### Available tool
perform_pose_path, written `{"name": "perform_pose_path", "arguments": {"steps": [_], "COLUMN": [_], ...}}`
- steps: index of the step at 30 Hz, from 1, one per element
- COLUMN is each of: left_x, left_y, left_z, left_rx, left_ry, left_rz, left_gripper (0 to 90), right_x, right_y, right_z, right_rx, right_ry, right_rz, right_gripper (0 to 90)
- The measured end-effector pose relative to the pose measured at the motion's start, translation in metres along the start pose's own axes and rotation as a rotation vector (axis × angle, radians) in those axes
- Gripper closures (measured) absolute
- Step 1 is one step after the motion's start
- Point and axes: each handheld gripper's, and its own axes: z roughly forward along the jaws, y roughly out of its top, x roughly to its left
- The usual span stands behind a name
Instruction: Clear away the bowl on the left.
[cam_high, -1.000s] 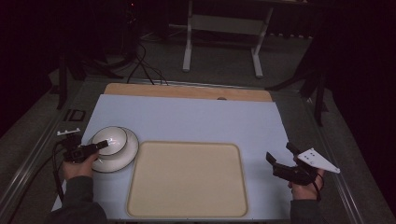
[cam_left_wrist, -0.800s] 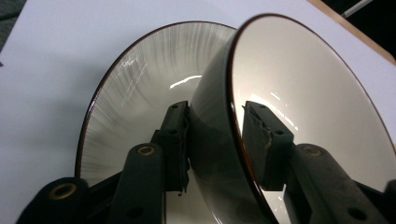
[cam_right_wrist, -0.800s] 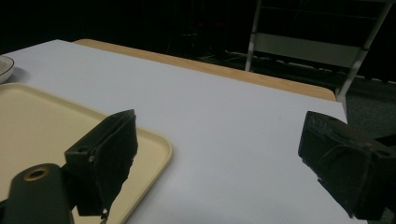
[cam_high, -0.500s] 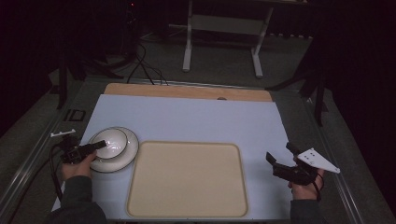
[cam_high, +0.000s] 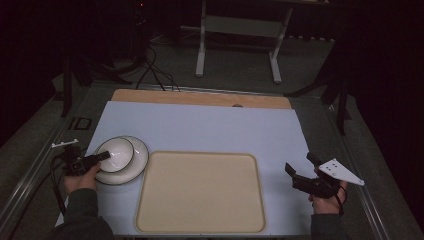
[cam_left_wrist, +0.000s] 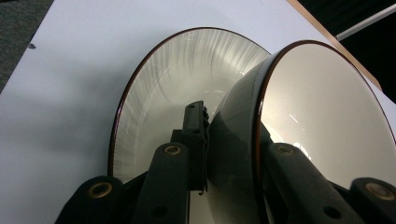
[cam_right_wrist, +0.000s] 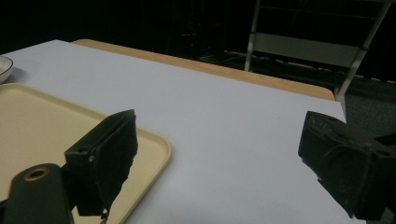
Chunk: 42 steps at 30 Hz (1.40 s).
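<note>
Two grippers: left gripper (cam_high: 102, 156) clamps bowl (cam_left_wrist: 322, 135) rim; right gripper (cam_high: 299, 170) gapes.

White bowl (cam_left_wrist: 327, 116) with brown rim; beige tray (cam_high: 200, 192).

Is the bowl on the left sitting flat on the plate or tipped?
Tipped. The bowl leans up off the plate, its rim clamped between the left gripper jaws, its inside facing sideways.
</note>
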Motion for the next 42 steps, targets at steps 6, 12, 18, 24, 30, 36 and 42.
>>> {"name": "perform_pose_path", "arguments": {"steps": [6,12,18,24,30,36,42], "left_x": [0.000,0.000,-0.001,-0.002,-0.005,-0.006,-0.008], "left_y": [0.000,0.000,0.000,0.000,0.000,0.000,0.000], "left_z": [-0.001,-0.004,-0.008,-0.010,-0.013,-0.015,-0.019], "left_rx": [0.000,-0.015,-0.035,-0.041,-0.044,-0.052,-0.066], "left_ry": [0.006,0.003,-0.009,-0.027,-0.058,-0.068,-0.080], "left_rz": [0.001,0.007,0.004,0.006,0.012,0.015,0.018], "left_gripper": [78.3,78.6,78.6,78.5,78.4,78.4,78.4], "right_x": [0.000,0.000,0.000,0.001,0.000,0.000,0.000], "right_y": [0.000,0.000,0.000,0.000,0.000,0.000,0.000], "right_z": [0.000,0.000,0.000,0.000,0.000,0.000,0.000], "right_rx": [-0.001,-0.001,0.000,0.001,0.001,0.001,0.001], "right_ry": [0.001,0.000,0.002,0.002,0.001,0.000,0.000], "right_rz": [0.001,0.002,0.000,0.000,-0.001,0.000,-0.001], "right_gripper": [11.6,11.6,11.6,11.6,11.6,11.6,11.6]}}
